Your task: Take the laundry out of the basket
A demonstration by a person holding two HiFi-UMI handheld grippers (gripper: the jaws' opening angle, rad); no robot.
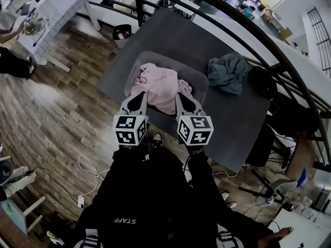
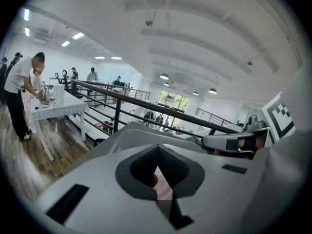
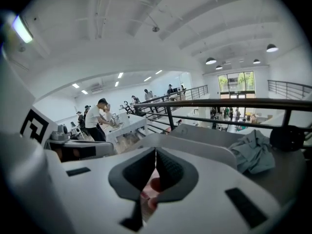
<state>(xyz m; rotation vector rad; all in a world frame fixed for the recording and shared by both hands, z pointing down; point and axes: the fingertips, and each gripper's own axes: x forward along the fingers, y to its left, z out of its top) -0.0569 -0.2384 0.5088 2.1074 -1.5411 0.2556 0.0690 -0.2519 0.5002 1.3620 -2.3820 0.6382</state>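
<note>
A grey laundry basket [image 1: 200,79] stands on a dark grey table [image 1: 170,32] and holds a heap of pink laundry [image 1: 158,84]. My left gripper [image 1: 137,100] and right gripper [image 1: 181,101] hover side by side over the basket's near edge, tips pointing at the pink heap. Both are shut, jaws meeting at the tips with nothing seen pinched. In the left gripper view the left gripper [image 2: 157,150] shows pink cloth below its jaws, the basket rim [image 2: 141,133] beyond. The right gripper [image 3: 155,152] shows the same in its own view. A blue-grey garment [image 1: 228,72] [image 3: 251,152] lies on the table right of the basket.
A black rounded object [image 1: 261,81] sits at the table's right edge. A dark railing [image 1: 222,9] curves behind the table. A black bin [image 1: 123,33] and a white table [image 1: 57,9] stand far left on the wood floor, with a person [image 2: 22,91] there. Cables [image 1: 90,172] lie near my feet.
</note>
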